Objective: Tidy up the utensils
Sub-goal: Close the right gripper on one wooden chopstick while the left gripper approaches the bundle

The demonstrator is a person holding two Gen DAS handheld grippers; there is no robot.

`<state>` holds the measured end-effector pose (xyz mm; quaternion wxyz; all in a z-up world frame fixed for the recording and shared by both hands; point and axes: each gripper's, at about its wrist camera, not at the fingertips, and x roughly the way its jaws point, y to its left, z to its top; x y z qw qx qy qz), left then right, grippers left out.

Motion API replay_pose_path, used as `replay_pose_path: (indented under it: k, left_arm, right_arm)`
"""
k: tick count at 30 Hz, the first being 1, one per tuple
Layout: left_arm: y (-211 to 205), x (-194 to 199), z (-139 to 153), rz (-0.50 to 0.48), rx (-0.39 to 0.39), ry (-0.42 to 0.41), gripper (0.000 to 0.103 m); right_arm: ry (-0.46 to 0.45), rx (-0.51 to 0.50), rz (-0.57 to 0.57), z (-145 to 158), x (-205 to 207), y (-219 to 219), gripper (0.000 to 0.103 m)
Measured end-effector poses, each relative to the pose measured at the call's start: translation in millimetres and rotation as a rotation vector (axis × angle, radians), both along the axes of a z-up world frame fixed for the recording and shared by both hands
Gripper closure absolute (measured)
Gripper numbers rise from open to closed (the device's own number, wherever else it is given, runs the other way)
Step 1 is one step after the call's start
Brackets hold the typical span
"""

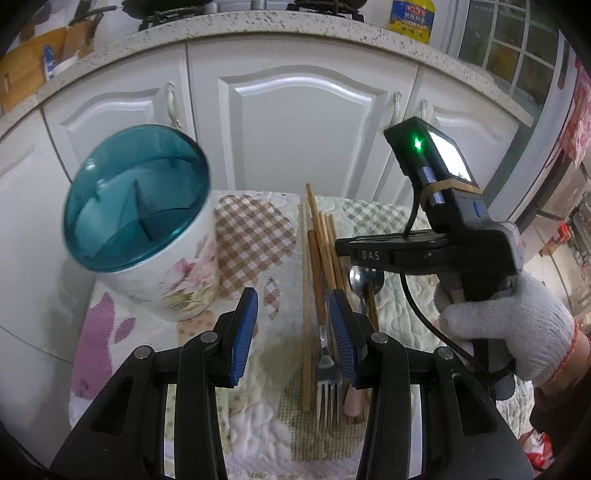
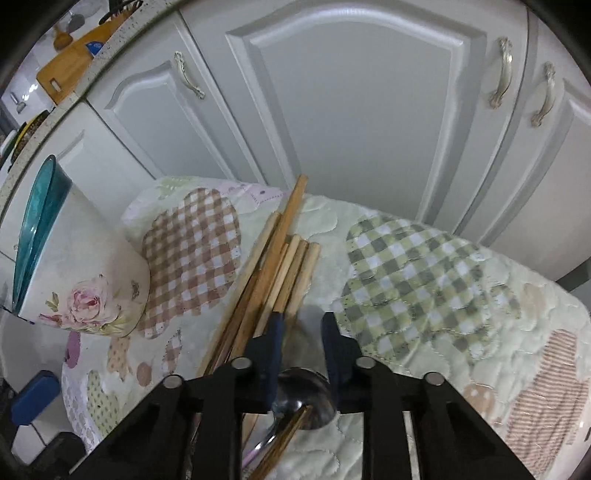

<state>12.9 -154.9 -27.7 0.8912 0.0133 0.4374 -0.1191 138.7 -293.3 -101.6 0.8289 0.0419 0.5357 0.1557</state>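
A white flowered holder (image 1: 136, 199) with a teal, divided inside stands at the left of a quilted cloth (image 1: 258, 236). Several wooden chopsticks (image 1: 321, 243), a fork (image 1: 327, 380) and a metal spoon (image 1: 360, 280) lie side by side to its right. My left gripper (image 1: 293, 332) is open above the cloth, its right pad (image 1: 343, 336) over the fork's handle. My right gripper (image 2: 302, 325) hangs low over the chopsticks (image 2: 280, 251), with a narrow gap and nothing clamped between the tips. The spoon's bowl (image 2: 306, 387) shows under that gap. A gloved hand (image 1: 517, 325) holds it.
White cabinet doors (image 2: 351, 110) rise just behind the cloth's far edge. A speckled counter (image 1: 258, 26) above carries a yellow bottle (image 1: 412, 18) and a wooden board (image 1: 29, 66). A pink handle end (image 1: 352, 400) lies beside the fork. The holder (image 2: 85, 277) stands left of the chopsticks.
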Motion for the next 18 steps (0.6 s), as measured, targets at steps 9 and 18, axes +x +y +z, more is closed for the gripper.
replay_pose_path:
  k: [9,18]
  left_arm:
    - [-17,32,-26,0.001,0.0,0.056,0.063]
    - [-22,38,-36,-0.003,0.006,0.085,0.063]
  right_arm:
    - [0.021,0.02,-0.041,1,-7,-42,0.101]
    - [-0.029,0.157,-0.047,27,29,-35,0.074]
